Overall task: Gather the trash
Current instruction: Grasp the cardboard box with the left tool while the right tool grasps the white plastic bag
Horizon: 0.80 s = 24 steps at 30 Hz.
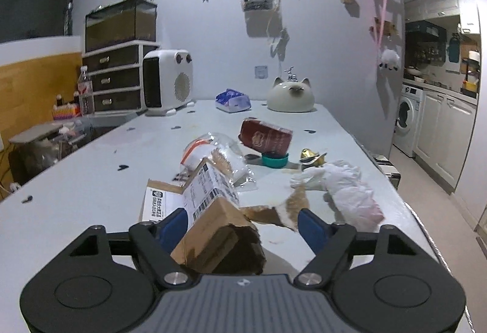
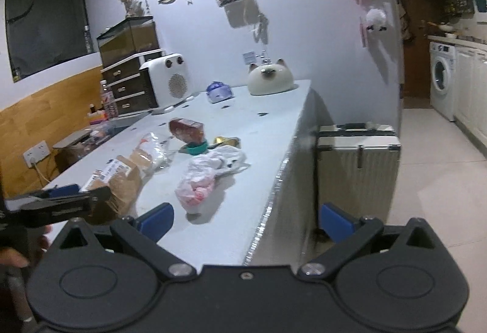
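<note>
While my left gripper (image 1: pixel 240 226) has its jaws spread wide around the torn cardboard box (image 1: pixel 219 229), that box lies on the tabletop (image 1: pixel 91 180) with its long axis running toward 11 o'clock, its near end deep in the gap. My right gripper (image 2: pixel 245 218) hangs wide and empty off the tabletop's edge, so left is nearer.

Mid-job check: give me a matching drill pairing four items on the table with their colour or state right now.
Things:
1. torn brown cardboard box
2. crumpled white plastic bag
3. dark red packet
4. white cat-shaped ceramic ornament

States:
A. propped on a teal lid
B. between the open fingers of the left hand-held gripper
C. at the table's far end by the wall
D. lying loose near the table's right edge

Pairs: 1-B, 2-D, 3-A, 4-C
</note>
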{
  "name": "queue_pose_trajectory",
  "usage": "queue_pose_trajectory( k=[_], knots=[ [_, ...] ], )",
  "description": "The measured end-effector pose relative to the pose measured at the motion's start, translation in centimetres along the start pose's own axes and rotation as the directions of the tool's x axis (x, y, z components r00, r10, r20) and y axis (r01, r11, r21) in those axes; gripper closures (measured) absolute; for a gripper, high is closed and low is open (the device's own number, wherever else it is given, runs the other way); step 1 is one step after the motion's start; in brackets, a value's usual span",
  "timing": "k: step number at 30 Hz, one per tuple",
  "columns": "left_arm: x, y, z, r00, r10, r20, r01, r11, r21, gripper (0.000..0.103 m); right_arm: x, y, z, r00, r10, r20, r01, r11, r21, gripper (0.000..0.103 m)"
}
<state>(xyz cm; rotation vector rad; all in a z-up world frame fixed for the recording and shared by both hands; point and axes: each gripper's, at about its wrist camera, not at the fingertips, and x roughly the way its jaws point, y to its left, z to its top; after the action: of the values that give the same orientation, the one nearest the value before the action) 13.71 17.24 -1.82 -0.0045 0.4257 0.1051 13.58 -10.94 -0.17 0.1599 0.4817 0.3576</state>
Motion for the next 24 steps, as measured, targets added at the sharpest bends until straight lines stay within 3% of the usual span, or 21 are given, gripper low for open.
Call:
queue_pose_trajectory(
  k=[11, 14, 15, 24],
  knots=[
    [3.3, 0.8, -0.8, 0.998, 0.008, -0.063, -0.012, 0.998, -0.056, 0.03, 5.4, 1.4, 2.6, 0.998, 0.07, -0.011, -0.069, 0.994, 0.084, 0.01],
    [3.5, 1.5, -0.8, 0.998, 0.001, -0.07, -0.008, 0.995, -0.101, 0.036, 7.5, 2.0, 3.1, 0.996, 0.087, -0.019, -0.084, 0.989, 0.122, 0.011],
    [3.6, 1.7, -0.8, 0.997, -0.001, -0.073, -0.007, 0.994, -0.113, 0.042, 8.3, 2.3, 3.2, 0.995, 0.092, -0.023, -0.088, 0.987, 0.136, 0.012],
    [3.4, 2.6, -0.9, 0.996, -0.063, -0.065, 0.051, 0.984, -0.172, 0.053, 14.5, 4.6, 2.0, 0.991, 0.072, -0.112, -0.053, 0.985, 0.161, 0.017]
  ],
)
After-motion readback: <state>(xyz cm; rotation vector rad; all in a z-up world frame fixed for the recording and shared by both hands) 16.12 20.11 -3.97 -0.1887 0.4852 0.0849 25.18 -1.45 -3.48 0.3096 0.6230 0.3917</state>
